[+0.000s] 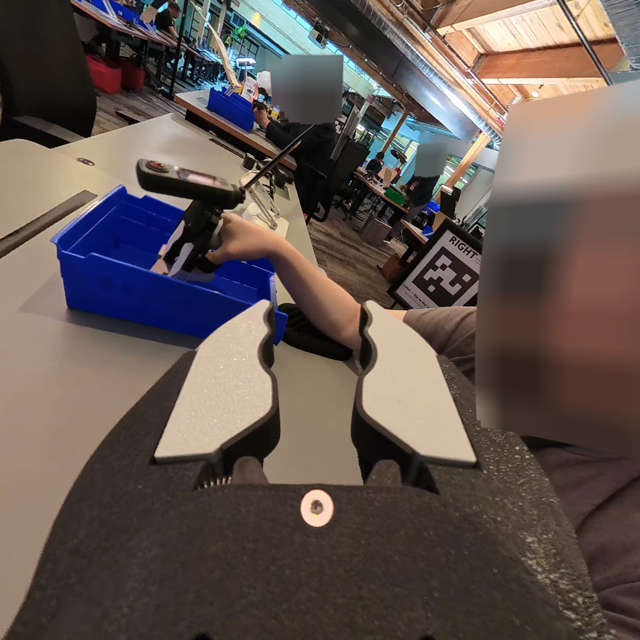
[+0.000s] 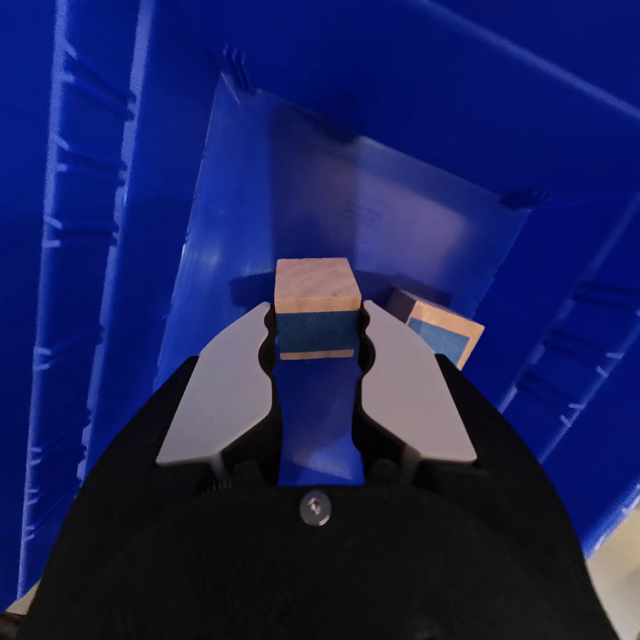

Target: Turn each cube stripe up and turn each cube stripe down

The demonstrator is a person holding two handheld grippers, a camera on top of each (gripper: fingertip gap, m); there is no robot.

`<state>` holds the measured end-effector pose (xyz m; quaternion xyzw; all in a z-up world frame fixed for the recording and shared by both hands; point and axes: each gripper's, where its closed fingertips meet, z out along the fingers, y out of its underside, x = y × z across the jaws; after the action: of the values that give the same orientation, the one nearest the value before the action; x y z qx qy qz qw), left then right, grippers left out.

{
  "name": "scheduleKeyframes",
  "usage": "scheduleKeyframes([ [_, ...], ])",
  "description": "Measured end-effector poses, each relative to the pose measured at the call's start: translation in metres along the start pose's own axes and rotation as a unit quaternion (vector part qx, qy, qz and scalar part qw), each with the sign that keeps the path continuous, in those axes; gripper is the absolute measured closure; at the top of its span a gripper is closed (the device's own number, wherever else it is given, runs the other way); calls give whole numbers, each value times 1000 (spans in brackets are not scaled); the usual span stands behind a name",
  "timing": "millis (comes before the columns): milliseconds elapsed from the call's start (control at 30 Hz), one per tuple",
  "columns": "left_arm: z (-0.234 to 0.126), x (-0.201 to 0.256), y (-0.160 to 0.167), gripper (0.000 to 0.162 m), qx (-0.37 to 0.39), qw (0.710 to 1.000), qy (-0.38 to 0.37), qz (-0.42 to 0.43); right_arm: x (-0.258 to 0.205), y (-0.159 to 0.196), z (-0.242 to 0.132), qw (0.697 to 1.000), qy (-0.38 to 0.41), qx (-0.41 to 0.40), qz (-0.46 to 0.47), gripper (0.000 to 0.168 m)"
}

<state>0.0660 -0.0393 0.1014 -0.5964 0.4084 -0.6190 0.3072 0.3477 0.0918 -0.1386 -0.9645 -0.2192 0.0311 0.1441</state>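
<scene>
A wooden cube (image 2: 317,308) with a blue stripe on its near side is pinched between the fingers of the right gripper (image 2: 316,329), down inside the blue bin (image 2: 104,207). It seems to be lifted a little, though that is hard to tell. The cube should be held tight and rolled slowly. A second cube (image 2: 440,332) lies just beside it, so little room is left there. The left gripper (image 1: 317,341) is held spread and empty over the tabletop (image 1: 86,381), well apart.

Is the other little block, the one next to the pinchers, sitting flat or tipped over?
Tipped. The second block sits crooked in the blue bin, one corner raised, beside the block between the right gripper fingers.
</scene>
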Motion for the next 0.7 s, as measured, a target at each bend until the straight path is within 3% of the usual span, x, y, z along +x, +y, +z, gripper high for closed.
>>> scheduleKeyframes([
  [200, -4, 6, -2, 115, -4, 1000, -2, 19, 11, -4, -3, 999, 33, 11, -9, 121],
  [400, -39, 22, -14, 111, 11, 998, -24, 61, 7, -28, -43, 994, 21, 111, -6, 117],
  [500, -73, 3, -15, 111, -7, 983, -151, 100, 2, -32, -59, 990, 18, 136, -14, 115],
  [633, -145, -40, 8, 114, -101, 907, -388, 126, -5, -33, -64, 990, 17, 138, -32, 115],
  [700, -162, -41, 38, 113, -185, 888, -401, 129, -7, -34, -62, 990, 15, 136, -40, 115],
])
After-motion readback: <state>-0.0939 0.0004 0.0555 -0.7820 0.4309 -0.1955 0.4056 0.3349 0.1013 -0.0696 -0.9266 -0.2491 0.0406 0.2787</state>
